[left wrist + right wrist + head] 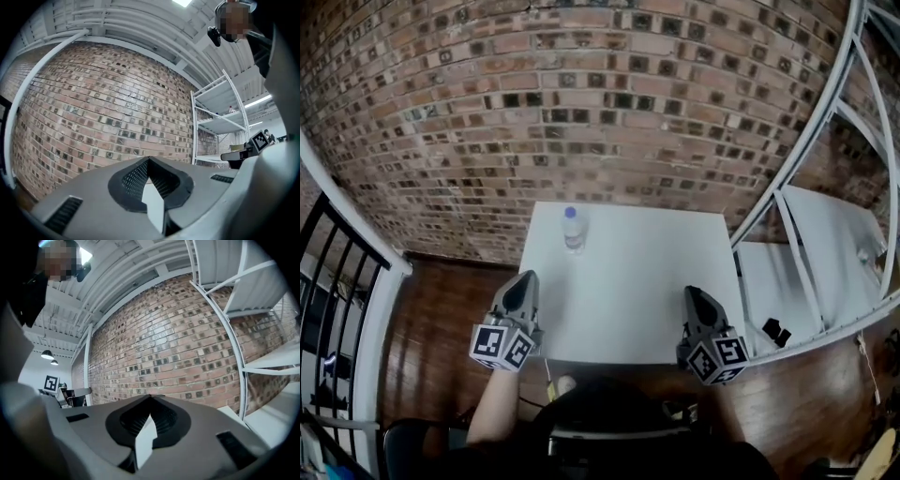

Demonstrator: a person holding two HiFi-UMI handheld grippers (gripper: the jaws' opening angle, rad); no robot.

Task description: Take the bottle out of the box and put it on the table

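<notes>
Both shut & empty: left gripper point(526, 279), right gripper point(695, 293); bottle point(573, 228) upright upper-centre on table point(628, 291), box prob out of frame; back off w/o nudging bottle

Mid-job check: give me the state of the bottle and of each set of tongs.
Bottle: standing upright on the white table, near its far edge, nothing touching it.
Left tongs: shut, empty, at the table's near side.
Right tongs: shut, empty, at the table's near side.
</notes>
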